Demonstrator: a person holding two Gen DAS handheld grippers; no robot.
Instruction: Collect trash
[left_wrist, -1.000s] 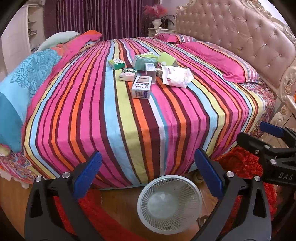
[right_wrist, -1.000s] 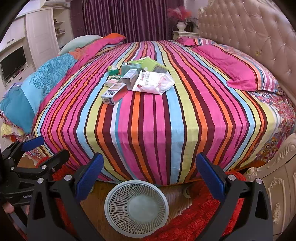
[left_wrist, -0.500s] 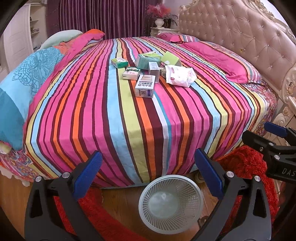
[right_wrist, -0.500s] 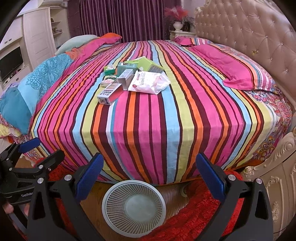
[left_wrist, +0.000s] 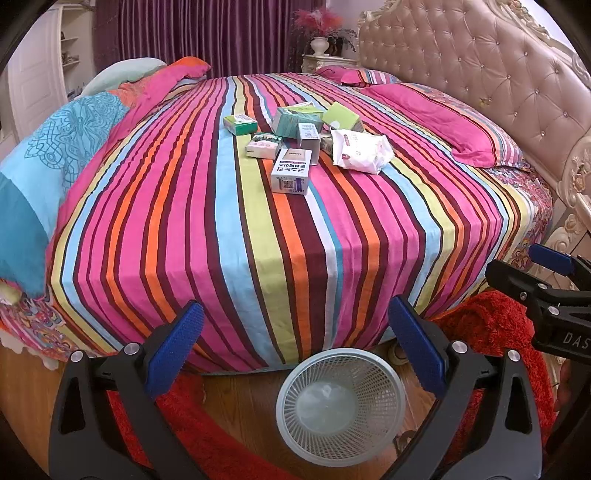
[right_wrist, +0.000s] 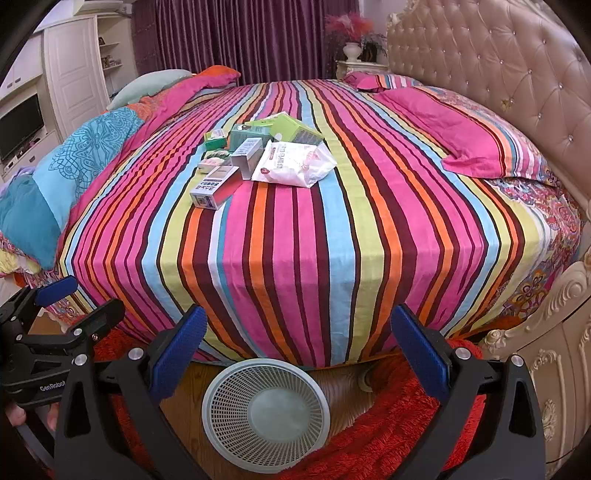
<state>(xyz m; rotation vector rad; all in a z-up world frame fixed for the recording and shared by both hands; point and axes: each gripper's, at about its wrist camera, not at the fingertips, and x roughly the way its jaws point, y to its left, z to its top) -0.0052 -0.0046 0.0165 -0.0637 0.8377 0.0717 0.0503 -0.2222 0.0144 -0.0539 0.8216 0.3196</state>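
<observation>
Trash: a cluster of small cardboard boxes (left_wrist: 291, 170) and one crinkled white plastic packet (left_wrist: 360, 152), lying mid-bed on a striped cotton sheet (left_wrist: 229, 236). Round white mesh basket (left_wrist: 340, 406), plastic, stands on the wooden floor at the bed's foot, beside a red shag rug (right_wrist: 388, 439). Left gripper (left_wrist: 295, 347) and right gripper (right_wrist: 297, 350): ribbed blue pads spread wide, holding nothing, above the basket.

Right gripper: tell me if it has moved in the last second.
Yes, slightly. In its own view the white basket and the boxes on the bed have slid left, so the right gripper, open, swung right.
</observation>
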